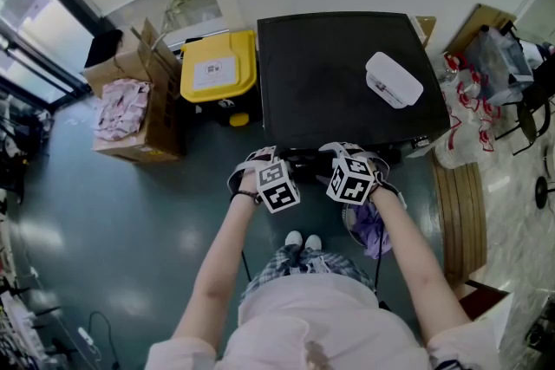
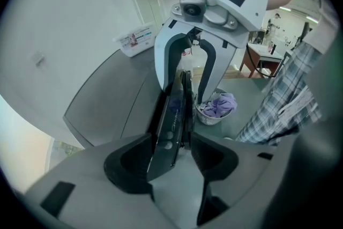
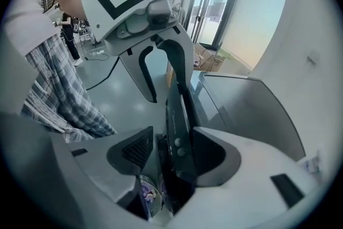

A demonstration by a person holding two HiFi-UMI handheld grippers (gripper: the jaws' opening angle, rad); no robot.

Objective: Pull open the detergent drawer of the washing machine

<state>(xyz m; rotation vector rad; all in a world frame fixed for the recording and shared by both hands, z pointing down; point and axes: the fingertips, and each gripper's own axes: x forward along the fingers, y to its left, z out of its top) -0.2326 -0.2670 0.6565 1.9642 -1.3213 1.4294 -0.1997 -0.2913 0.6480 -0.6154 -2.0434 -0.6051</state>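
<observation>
Drawer: detergent drawer front [image 2: 172, 107], a thin dark strip along the washing machine's [image 1: 338, 74] top front edge, long axis side to side.
Left gripper [image 2: 172, 139]: clamped across the strip near the left front corner.
Right gripper [image 3: 170, 139]: clamped across it mid-edge.
Pull: likely straight toward the person.

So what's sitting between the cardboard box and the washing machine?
A yellow bin stands between the cardboard box and the washing machine. You can see it in the head view.
</observation>
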